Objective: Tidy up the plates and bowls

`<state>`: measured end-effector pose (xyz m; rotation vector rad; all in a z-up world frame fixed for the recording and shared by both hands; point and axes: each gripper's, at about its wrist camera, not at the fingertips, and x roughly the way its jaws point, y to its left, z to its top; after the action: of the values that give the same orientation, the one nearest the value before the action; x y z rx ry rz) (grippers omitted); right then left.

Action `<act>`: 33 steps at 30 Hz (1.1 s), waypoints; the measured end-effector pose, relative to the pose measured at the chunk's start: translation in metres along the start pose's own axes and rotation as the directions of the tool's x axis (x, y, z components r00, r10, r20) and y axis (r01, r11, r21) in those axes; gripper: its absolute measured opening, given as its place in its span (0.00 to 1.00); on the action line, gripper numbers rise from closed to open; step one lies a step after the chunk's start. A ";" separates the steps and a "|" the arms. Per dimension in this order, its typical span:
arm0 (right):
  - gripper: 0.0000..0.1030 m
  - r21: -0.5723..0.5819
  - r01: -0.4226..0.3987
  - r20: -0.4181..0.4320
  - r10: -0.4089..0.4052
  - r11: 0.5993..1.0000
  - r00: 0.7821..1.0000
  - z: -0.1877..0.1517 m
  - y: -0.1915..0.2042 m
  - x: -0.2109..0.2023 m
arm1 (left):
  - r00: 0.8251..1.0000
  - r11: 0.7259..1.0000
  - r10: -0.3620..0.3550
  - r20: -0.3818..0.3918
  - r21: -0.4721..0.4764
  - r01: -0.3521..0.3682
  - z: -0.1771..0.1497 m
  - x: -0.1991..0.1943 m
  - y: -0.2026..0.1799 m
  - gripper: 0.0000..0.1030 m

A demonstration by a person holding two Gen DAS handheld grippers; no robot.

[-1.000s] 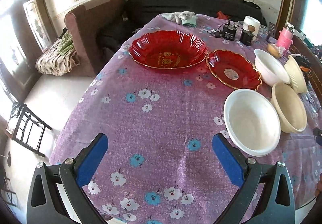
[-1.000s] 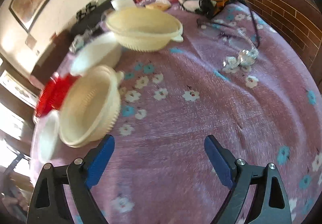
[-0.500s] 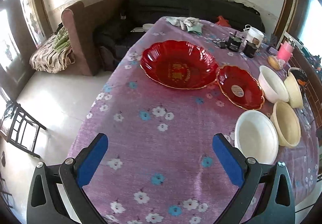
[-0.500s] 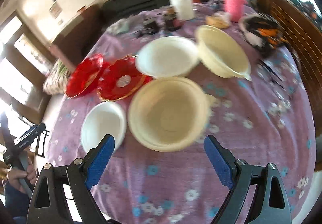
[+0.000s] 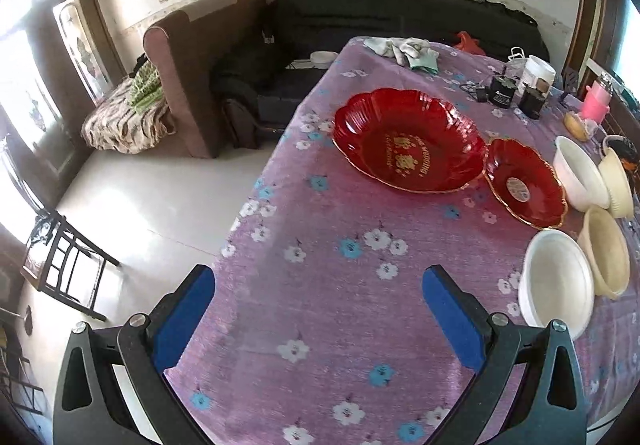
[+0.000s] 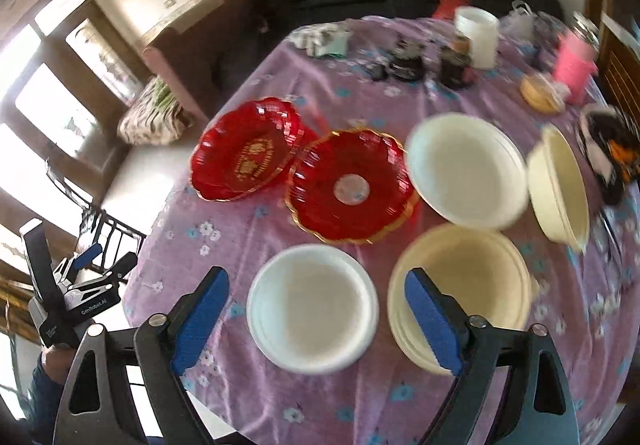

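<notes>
Right wrist view looks down on six dishes spread over a purple tablecloth printed with white and blue flowers (image 6: 500, 397). Nearest, framed between the blue pads, sits a small round white bowl (image 6: 313, 308), with a wide cream plastic bowl (image 6: 464, 285) just to its right. Behind them lie a small scalloped red glass plate with a gold rim (image 6: 352, 187) and, close beside its left edge, a large scalloped red glass plate with gold lettering (image 6: 248, 149); whether the two rims touch cannot be told. A larger white bowl (image 6: 466, 169) stands to the right of the small red plate, and a second cream bowl (image 6: 558, 187) stands further right.

The right gripper (image 6: 316, 315) hangs above the small white bowl with its jaws wide apart, holding nothing. At the lower left of this view the left gripper (image 6: 90, 265) shows beyond the table edge, held in a hand.

From the left wrist view, the left gripper (image 5: 318, 319) hovers over bare cloth near the table's corner, jaws spread wide and empty, the dishes well off to its right.

At the far end stand a white cylindrical container (image 6: 478, 37), a pink bottle (image 6: 574, 67) and a crumpled pale cloth (image 5: 404, 49). A brown sofa (image 5: 196, 57) stands behind the table.
</notes>
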<state>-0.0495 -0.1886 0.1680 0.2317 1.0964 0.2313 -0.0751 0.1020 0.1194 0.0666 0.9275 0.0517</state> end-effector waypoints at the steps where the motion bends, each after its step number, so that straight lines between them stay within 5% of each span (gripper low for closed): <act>1: 0.86 -0.017 -0.007 -0.006 0.007 1.000 1.000 0.004 0.007 0.004 | 1.000 1.000 -0.005 -0.003 0.001 0.005 0.002 0.002 0.002 1.00; 11: 0.80 -0.070 -0.035 -0.037 0.033 0.997 0.999 0.029 0.047 0.037 | 0.997 0.998 -0.069 -0.019 -0.004 0.069 0.018 0.020 0.021 1.00; 29: 0.54 0.044 -0.064 -0.019 0.064 0.997 0.998 0.096 0.035 0.094 | 0.973 0.976 -0.216 -0.076 -0.015 0.216 0.097 0.084 0.026 1.00; 33: 0.44 0.066 -0.062 -0.045 0.065 0.996 0.997 0.114 0.025 0.121 | 0.959 0.966 -0.258 -0.115 -0.022 0.257 0.112 0.109 0.020 0.82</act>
<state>0.1035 -0.1370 0.1224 0.3202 1.1457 0.2592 0.0796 0.1262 0.1005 -0.0645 1.0465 -0.1848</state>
